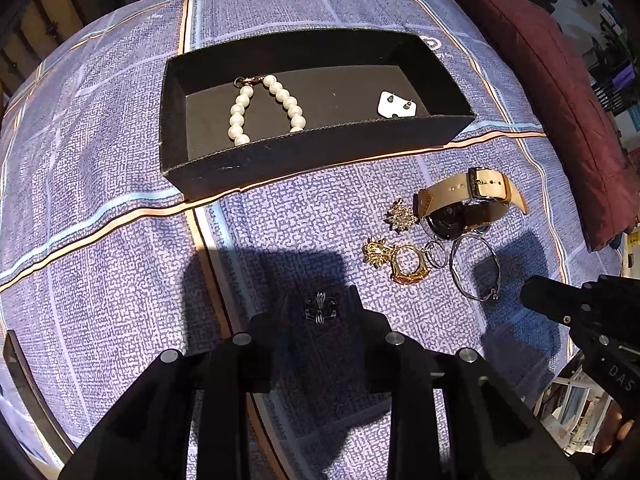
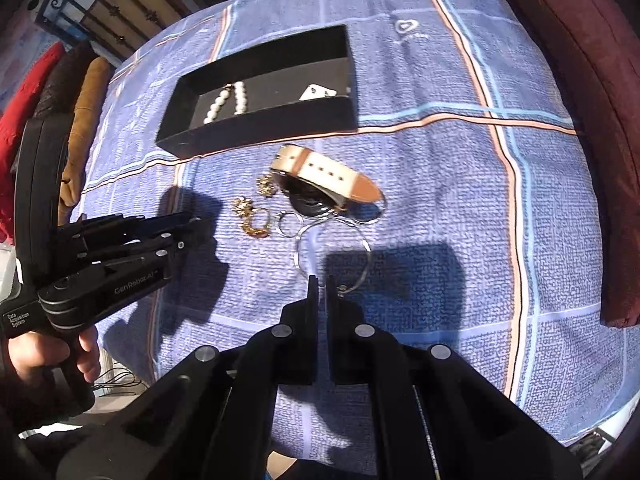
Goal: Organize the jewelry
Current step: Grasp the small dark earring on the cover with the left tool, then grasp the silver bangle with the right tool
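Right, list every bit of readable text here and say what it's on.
"GenRobot.AI": side of the left claw.
"Data Acquisition System": left claw's handle.
"DAS": body of the right claw.
Heart logo on the bedspread: lettering under it too blurred.
Watch buckle engraving: too small.

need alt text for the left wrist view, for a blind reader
The left gripper holds a small silver ring in its jaws above a blue checked bedspread. Ahead, an open black rectangular box holds a white pearl bracelet and a white earring card; a beige-strapped watch lies at right.
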The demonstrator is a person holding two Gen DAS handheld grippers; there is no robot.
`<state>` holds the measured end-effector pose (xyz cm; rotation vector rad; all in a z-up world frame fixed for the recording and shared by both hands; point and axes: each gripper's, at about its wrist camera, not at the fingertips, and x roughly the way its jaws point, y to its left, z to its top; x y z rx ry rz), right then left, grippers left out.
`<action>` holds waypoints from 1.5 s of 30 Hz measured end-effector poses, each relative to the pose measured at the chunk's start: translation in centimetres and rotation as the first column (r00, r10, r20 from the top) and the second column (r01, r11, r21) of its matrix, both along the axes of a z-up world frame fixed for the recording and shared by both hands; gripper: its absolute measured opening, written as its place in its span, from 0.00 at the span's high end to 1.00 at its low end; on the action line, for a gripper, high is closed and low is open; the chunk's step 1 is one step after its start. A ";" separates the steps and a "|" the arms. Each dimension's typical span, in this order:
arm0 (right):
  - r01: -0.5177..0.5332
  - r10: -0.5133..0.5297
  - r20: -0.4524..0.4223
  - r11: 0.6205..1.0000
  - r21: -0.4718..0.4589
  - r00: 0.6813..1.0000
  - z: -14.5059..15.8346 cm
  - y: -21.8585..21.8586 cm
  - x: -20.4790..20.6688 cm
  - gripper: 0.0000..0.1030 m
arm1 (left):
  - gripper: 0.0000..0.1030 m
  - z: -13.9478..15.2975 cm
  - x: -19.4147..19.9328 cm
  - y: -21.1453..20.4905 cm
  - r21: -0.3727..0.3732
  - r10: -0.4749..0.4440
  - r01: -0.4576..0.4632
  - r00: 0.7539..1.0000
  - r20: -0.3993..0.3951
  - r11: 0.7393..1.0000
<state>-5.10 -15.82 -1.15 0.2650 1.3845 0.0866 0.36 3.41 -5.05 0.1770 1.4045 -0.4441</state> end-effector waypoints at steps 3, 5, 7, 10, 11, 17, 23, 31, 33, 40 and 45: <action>0.016 -0.016 -0.024 1.000 0.000 1.000 -0.7 -0.4 -0.1 0.95 | 0.85 -0.1 0.0 -0.2 0.002 0.004 -0.004 1.000 0.001 1.000; 0.020 -0.021 -0.028 1.000 -0.015 0.999 -0.9 -0.6 0.0 0.81 | 0.85 0.3 -0.1 -0.1 -0.013 0.015 -0.015 1.000 0.005 1.000; 0.028 -0.029 -0.020 0.999 -0.032 0.999 -1.2 -0.7 0.2 0.35 | 0.85 0.9 -0.2 0.4 -0.037 0.035 -0.035 0.999 0.004 0.999; 0.018 -0.018 -0.009 1.000 -0.024 1.000 -1.7 -0.4 1.0 0.24 | 0.85 2.0 -0.4 1.1 -0.069 0.056 -0.055 0.998 0.008 0.996; 0.012 -0.013 -0.019 1.000 -0.022 1.000 -2.0 -0.1 1.4 0.24 | 0.85 2.3 -0.6 1.3 -0.075 0.060 -0.059 0.998 0.007 0.995; -0.078 0.066 -0.084 0.988 -0.136 0.994 -4.9 2.9 3.5 0.28 | 0.85 2.5 -1.3 2.1 -0.087 0.076 -0.076 0.997 -0.009 0.993; -0.108 0.101 -0.060 0.988 -0.114 0.993 -4.4 2.9 3.5 0.50 | 0.85 2.8 -1.6 2.7 -0.097 0.078 -0.079 0.997 -0.011 0.992; -0.083 0.082 -0.026 0.996 -0.036 0.996 -2.1 2.4 2.3 0.50 | 0.85 2.8 -1.1 2.2 -0.108 0.070 -0.071 0.997 -0.016 0.992; -0.098 0.097 -0.036 0.994 -0.040 0.995 -2.2 2.6 2.2 0.49 | 0.85 2.6 -1.2 2.0 -0.103 0.066 -0.068 0.998 -0.023 0.992; -0.097 0.096 -0.037 0.995 -0.023 0.995 -2.0 2.7 1.9 0.49 | 0.85 2.6 -1.2 1.6 -0.091 0.056 -0.058 0.998 -0.027 0.994; -0.114 0.114 -0.040 0.993 -0.013 0.993 -1.7 3.1 2.3 0.49 | 0.85 3.2 -1.1 1.6 -0.092 0.057 -0.059 0.998 -0.018 0.994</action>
